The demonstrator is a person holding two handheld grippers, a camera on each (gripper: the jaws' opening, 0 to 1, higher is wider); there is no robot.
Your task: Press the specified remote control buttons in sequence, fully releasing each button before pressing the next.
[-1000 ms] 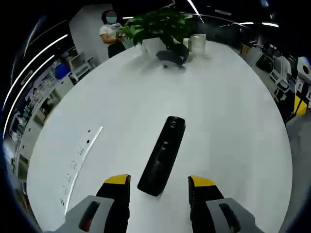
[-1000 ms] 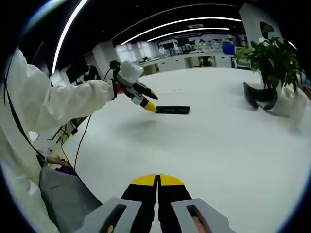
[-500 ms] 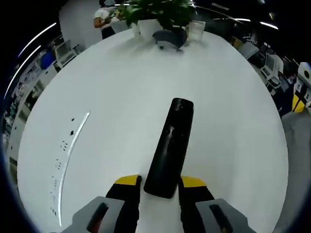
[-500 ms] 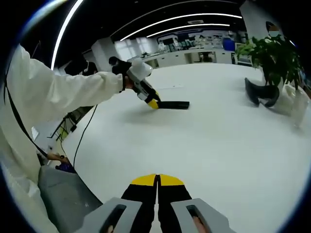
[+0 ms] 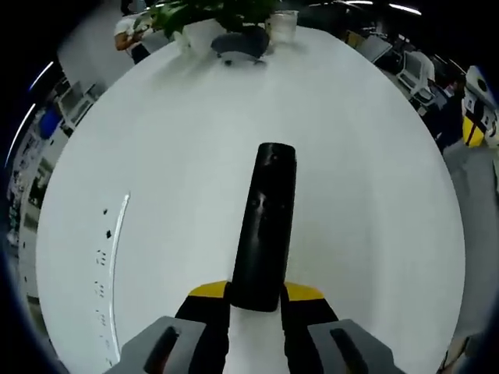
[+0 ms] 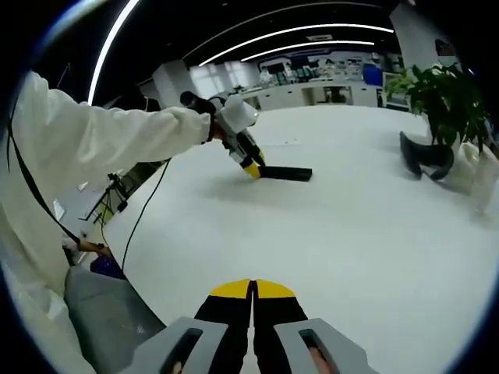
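Observation:
A long black remote control (image 5: 266, 222) lies on the white table (image 5: 374, 171), pointing away from me. My left gripper (image 5: 256, 295) has its yellow-tipped jaws closed on the remote's near end. In the right gripper view the same remote (image 6: 285, 173) lies far off on the table, with the left gripper (image 6: 251, 167) at its near end, held by a white-sleeved arm (image 6: 117, 148). My right gripper (image 6: 253, 290) is shut with nothing in it, jaws pressed together, hovering above the table well short of the remote.
A potted plant (image 6: 440, 93) and a dark curved object (image 6: 425, 154) stand at the table's far end, with a pale cup (image 5: 282, 25) beside them. A person (image 5: 132, 35) stands past the table. A cable (image 6: 144, 222) hangs off the table's left edge.
My left gripper has come down onto the remote's near end and its jaws have closed on it. The right gripper has stayed shut, its view shifting only slightly.

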